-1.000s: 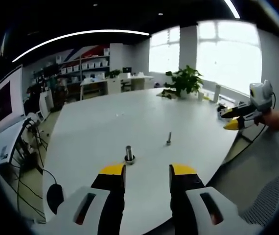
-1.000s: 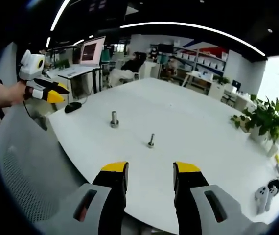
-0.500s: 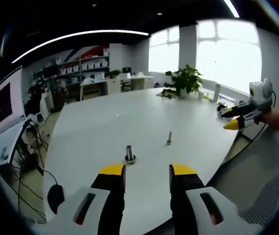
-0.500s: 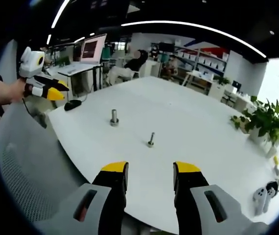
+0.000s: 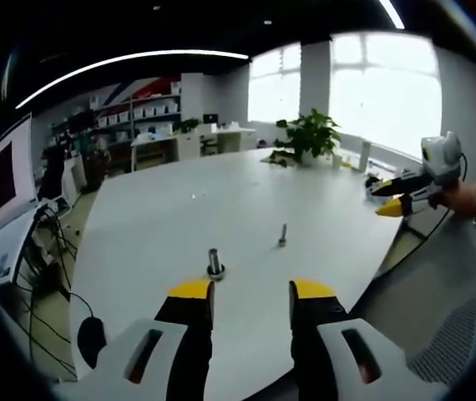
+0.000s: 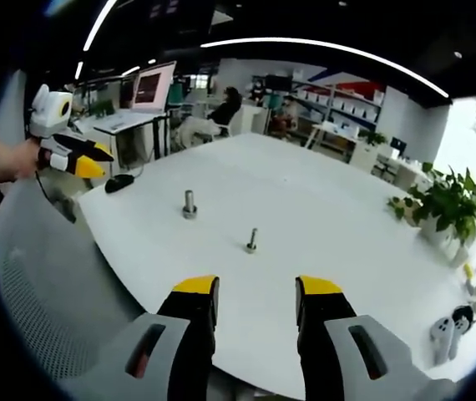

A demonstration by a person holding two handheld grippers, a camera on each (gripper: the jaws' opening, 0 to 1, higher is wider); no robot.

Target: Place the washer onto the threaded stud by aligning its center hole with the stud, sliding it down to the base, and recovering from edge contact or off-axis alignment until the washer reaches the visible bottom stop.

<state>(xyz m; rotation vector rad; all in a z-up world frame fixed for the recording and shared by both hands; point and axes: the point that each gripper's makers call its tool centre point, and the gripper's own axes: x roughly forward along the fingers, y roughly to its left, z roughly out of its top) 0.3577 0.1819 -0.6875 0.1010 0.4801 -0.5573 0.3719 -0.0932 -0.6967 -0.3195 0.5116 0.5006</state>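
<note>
Two metal pieces stand upright on the white table point(image 5: 154, 225). One is a short thick post point(image 5: 214, 262) point(image 6: 189, 203) with a wider ring at its foot. The other is a thinner threaded stud point(image 5: 282, 235) point(image 6: 251, 241) on a small base. I cannot make out a loose washer. My left gripper point(image 5: 252, 292) hovers open just short of the thick post with nothing between its jaws. In the right gripper view it appears again as the left gripper point(image 6: 78, 159), held by a hand beyond the table corner. My right gripper point(image 6: 256, 288) point(image 5: 397, 199) is open and empty, well back from the thin stud.
A black mouse point(image 5: 92, 336) point(image 6: 121, 182) lies by the table corner. A grey mesh chair point(image 5: 451, 330) point(image 6: 46, 301) stands before the near edge. A potted plant point(image 5: 309, 138) point(image 6: 443, 203) sits at the far end, and a white controller point(image 6: 448, 328) lies near it.
Both views have shifted slightly, so the hands have drifted a little. The post and the stud stand where they were. Both grippers stay open.
</note>
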